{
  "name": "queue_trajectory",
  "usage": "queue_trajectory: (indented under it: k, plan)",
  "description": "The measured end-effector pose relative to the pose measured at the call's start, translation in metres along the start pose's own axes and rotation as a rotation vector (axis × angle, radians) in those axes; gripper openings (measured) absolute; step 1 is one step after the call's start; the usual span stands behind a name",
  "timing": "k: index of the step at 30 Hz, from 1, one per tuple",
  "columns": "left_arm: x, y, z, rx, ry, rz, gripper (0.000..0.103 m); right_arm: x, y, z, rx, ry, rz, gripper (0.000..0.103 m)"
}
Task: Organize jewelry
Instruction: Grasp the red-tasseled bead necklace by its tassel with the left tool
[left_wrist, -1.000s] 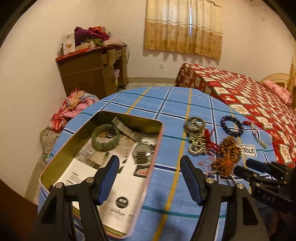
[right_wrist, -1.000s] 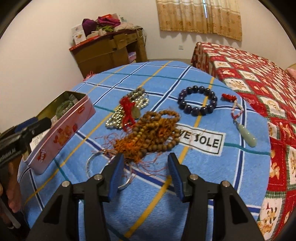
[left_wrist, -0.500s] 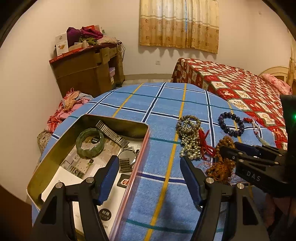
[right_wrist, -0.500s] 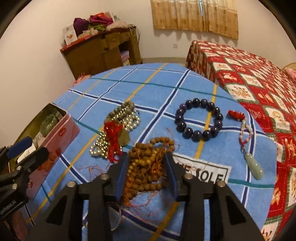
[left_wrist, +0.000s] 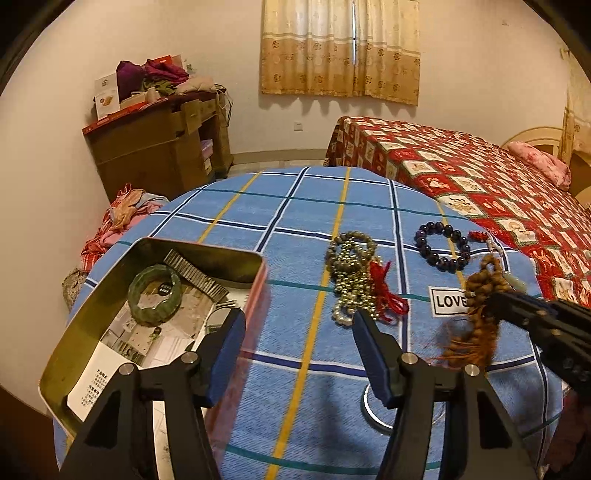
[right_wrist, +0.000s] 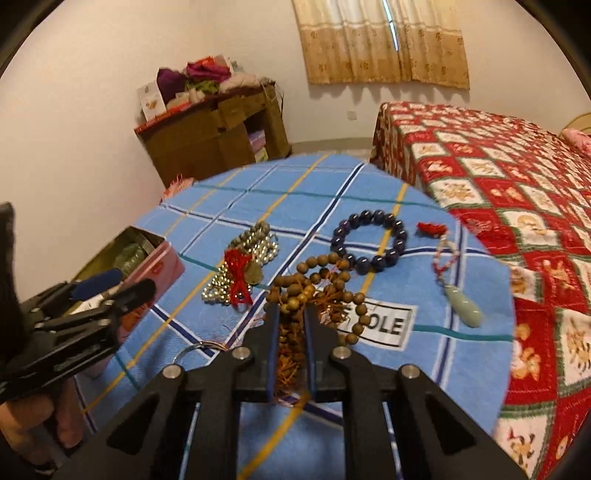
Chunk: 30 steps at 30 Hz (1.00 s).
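Note:
My right gripper (right_wrist: 291, 314) is shut on the brown wooden bead necklace (right_wrist: 295, 295) with its orange tassel and holds it lifted off the blue checked tablecloth (left_wrist: 295, 229); it also shows in the left wrist view (left_wrist: 480, 295). My left gripper (left_wrist: 299, 332) is open and empty, hovering by the open tin box (left_wrist: 221, 254), which holds a green jade bangle (left_wrist: 155, 295) and a metal watch band. A silver bead strand with a red knot (left_wrist: 354, 280), a dark purple bead bracelet (left_wrist: 441, 245), a jade pendant (right_wrist: 461, 306) and a thin silver bangle (left_wrist: 373, 413) lie on the cloth.
The round table ends close at the far and left sides. A bed with a red patterned cover (left_wrist: 480, 177) stands to the right. A brown desk (left_wrist: 159, 147) piled with clothes stands at the far left wall, with clothes heaped on the floor (left_wrist: 122, 218).
My right gripper has closed on the wooden bead necklace and lifted it off the cloth. The left gripper has stayed open and shifted slightly beside the tin.

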<state>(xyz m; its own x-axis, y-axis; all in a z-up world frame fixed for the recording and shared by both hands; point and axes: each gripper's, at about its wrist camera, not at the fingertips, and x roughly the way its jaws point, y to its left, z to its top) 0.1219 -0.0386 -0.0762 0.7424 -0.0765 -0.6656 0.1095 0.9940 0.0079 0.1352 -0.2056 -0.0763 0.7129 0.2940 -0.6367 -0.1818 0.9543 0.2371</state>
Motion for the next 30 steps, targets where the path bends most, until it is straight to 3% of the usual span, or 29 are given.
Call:
queue_trajectory:
  k: [5,15,24,25,27,28,29,30]
  plan:
    - [0.005,-0.008,0.002,0.007,0.013,-0.024,0.054,-0.008,-0.006,-0.002,0.004,0.007,0.013,0.014]
    - [0.031,-0.022,0.010,-0.024,0.060,-0.078,0.054,0.007,-0.019,-0.017,0.032,0.037,0.002,0.014]
    - [0.052,-0.051,0.021,0.008,0.054,-0.117,0.054,0.018,-0.021,-0.022,0.019,0.040,-0.012,0.014]
    - [0.057,-0.052,0.021,0.010,0.061,-0.114,0.049,0.020,-0.022,-0.024,0.020,0.042,-0.012,0.014]
    - [0.068,-0.050,0.022,0.002,0.091,-0.130,0.028,0.020,-0.022,-0.024,0.016,0.039,-0.012,0.014]
    - [0.071,-0.048,0.021,-0.006,0.099,-0.137,0.013,0.020,-0.022,-0.025,0.016,0.037,-0.011,0.014]
    - [0.071,-0.046,0.021,-0.009,0.096,-0.143,0.005,0.020,-0.022,-0.025,0.017,0.040,-0.009,0.014]
    - [0.069,-0.045,0.021,-0.011,0.088,-0.151,0.005,0.020,-0.023,-0.025,0.018,0.040,-0.006,0.014]
